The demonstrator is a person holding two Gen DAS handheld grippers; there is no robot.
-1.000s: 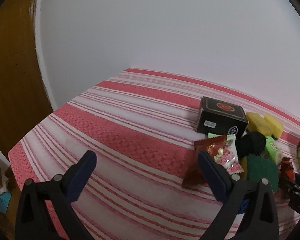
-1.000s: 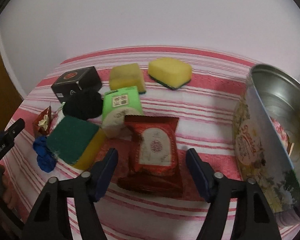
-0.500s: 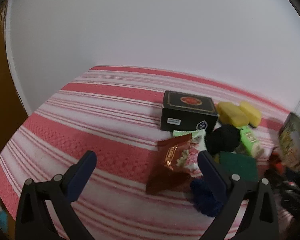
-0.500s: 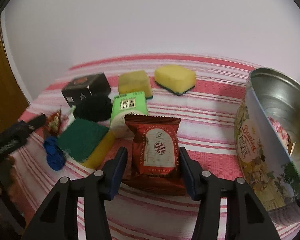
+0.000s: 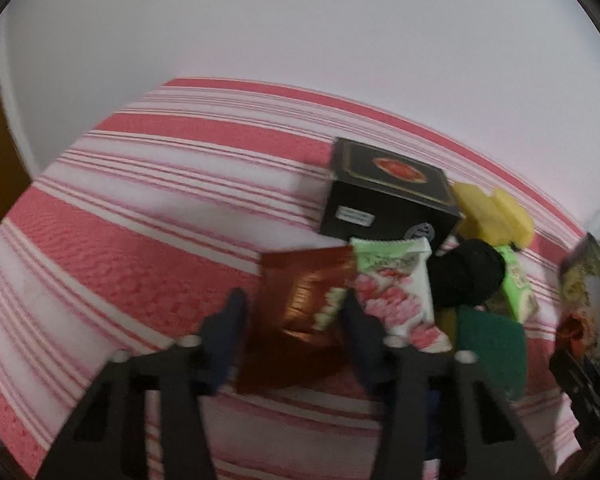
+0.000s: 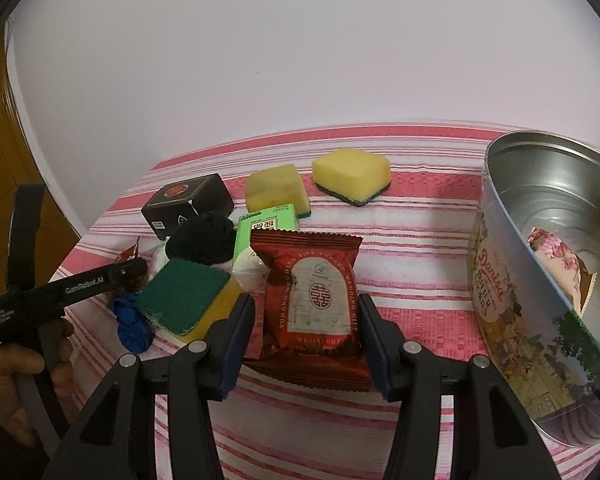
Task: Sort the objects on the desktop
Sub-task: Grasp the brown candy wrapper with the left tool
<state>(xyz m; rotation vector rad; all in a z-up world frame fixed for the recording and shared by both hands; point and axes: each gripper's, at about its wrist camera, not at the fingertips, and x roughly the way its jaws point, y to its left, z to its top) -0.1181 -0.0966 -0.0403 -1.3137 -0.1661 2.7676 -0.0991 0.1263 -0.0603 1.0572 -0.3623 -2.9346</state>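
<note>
Glossy foil red pouch (image 6: 315, 307), shiny ribbed metal tin (image 6: 548, 216), matt woven striped cloth (image 6: 416, 216), rough green scourer (image 6: 182, 298).
</note>
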